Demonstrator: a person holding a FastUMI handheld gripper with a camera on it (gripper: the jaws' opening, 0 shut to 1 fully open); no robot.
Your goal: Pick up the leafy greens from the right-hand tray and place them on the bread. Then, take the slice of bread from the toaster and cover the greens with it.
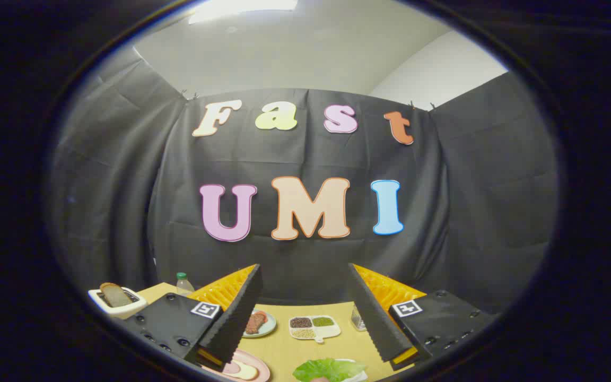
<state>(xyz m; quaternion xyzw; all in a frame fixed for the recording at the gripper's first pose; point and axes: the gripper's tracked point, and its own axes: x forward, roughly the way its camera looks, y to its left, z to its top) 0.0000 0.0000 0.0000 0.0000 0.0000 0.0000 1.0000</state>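
Gripper view, fingers: the gripper [305, 313] is seen held above the tabletop [284, 350], its two fingers [234, 323] spread wide with nothing between them.
Gripper view, leafy greens: a leaf of green lettuce [328, 369] is seen on a white tray [359, 375] at the lower centre of the frame, between the fingers and nearer the right one; it is not touched by either finger.
Gripper view, bread on plate: a pale slice of bread [242, 370] is seen on a pink plate [258, 363] at the lower left of centre, just beside the tip of the left finger and partly hidden by it.
Gripper view, toaster: a white toaster [117, 305] is seen at the lower left of the frame, with a browned slice of bread [114, 294] standing up out of its slot.
Gripper view, other things: a small plate [265, 326] with reddish food is seen beyond the pink plate; a divided white dish [314, 327] of grains and seeds lies in the middle of the tabletop between the fingers; a clear bottle with a green cap [183, 284] stands at the far left edge of the tabletop; a small glass shaker [357, 318] is partly hidden by the right finger.
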